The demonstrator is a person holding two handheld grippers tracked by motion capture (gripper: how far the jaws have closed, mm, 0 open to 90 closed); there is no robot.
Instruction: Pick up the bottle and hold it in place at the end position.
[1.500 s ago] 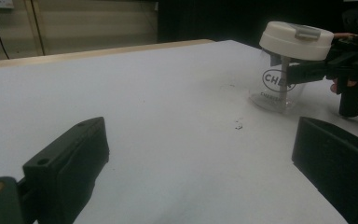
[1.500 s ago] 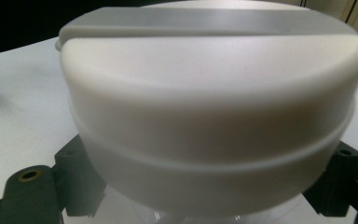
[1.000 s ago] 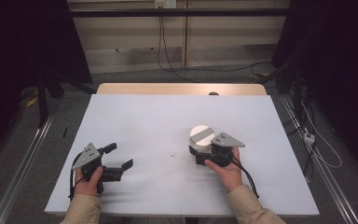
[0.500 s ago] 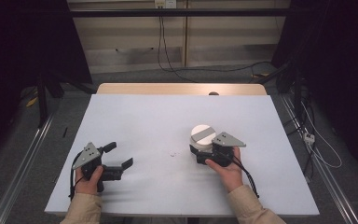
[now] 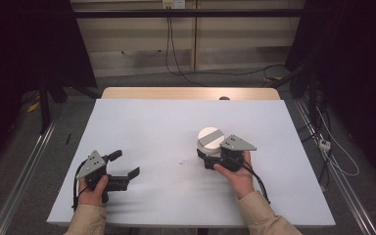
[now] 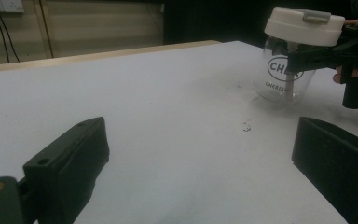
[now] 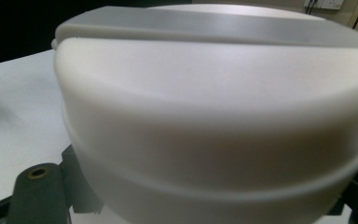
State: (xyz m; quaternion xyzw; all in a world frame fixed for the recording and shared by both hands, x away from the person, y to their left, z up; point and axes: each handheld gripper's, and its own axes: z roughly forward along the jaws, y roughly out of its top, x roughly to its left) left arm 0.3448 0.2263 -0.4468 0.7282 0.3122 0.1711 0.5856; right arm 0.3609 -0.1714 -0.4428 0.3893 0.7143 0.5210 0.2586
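A clear jar (image 5: 210, 137) with a white lid and a grey strip across its top stands right of the table's middle. My right gripper (image 5: 204, 153) is shut on the jar just under the lid, held by a hand from the near side. The left gripper view shows the jar (image 6: 286, 77) with dark lettering and a black jaw across it. The lid (image 7: 214, 116) looms close between the right gripper (image 7: 200, 198) jaws. My left gripper (image 5: 125, 164) rests at the front left, open with nothing between its jaws. Bare white table lies ahead of the left gripper (image 6: 200, 154).
The white table (image 5: 152, 122) has a wooden strip along its far edge, with a small dark thing (image 5: 223, 98) on it. A few dark specks (image 5: 182, 161) lie between the grippers. Cables (image 5: 333, 156) run over the floor to the right.
The right gripper and the jar have edged very slightly away from the person. The left gripper has stayed still.
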